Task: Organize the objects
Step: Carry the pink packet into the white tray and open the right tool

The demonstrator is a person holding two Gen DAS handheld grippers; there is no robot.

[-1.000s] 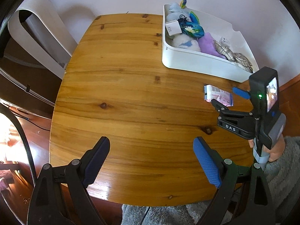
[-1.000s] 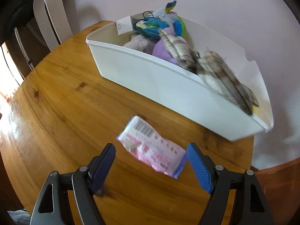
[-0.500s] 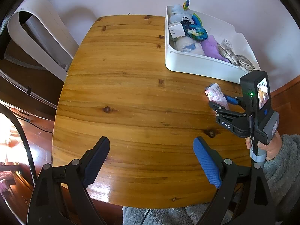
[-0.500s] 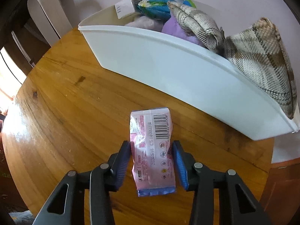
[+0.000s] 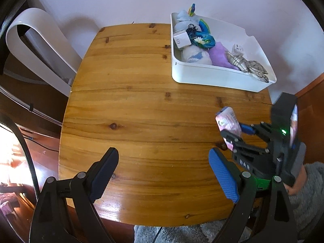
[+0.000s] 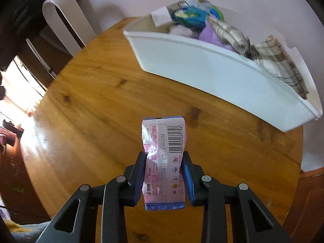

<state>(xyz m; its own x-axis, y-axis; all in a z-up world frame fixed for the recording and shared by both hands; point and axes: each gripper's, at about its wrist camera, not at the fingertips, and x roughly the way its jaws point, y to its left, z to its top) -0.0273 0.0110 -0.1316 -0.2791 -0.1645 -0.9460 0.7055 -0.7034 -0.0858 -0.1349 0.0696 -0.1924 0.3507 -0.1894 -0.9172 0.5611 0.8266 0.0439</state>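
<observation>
Right gripper (image 6: 164, 179) jaws closing on the pink packet (image 6: 164, 158), pads pressing its sides above the table (image 6: 101, 105). Left gripper (image 5: 162, 174) wide open, empty. White bin (image 6: 222, 77) nearby.

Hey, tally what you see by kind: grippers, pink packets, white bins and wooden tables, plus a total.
Pink packet: 1
White bin: 1
Wooden table: 1
Grippers: 2, left gripper open and empty, right gripper closing on the packet
Total: 5
</observation>
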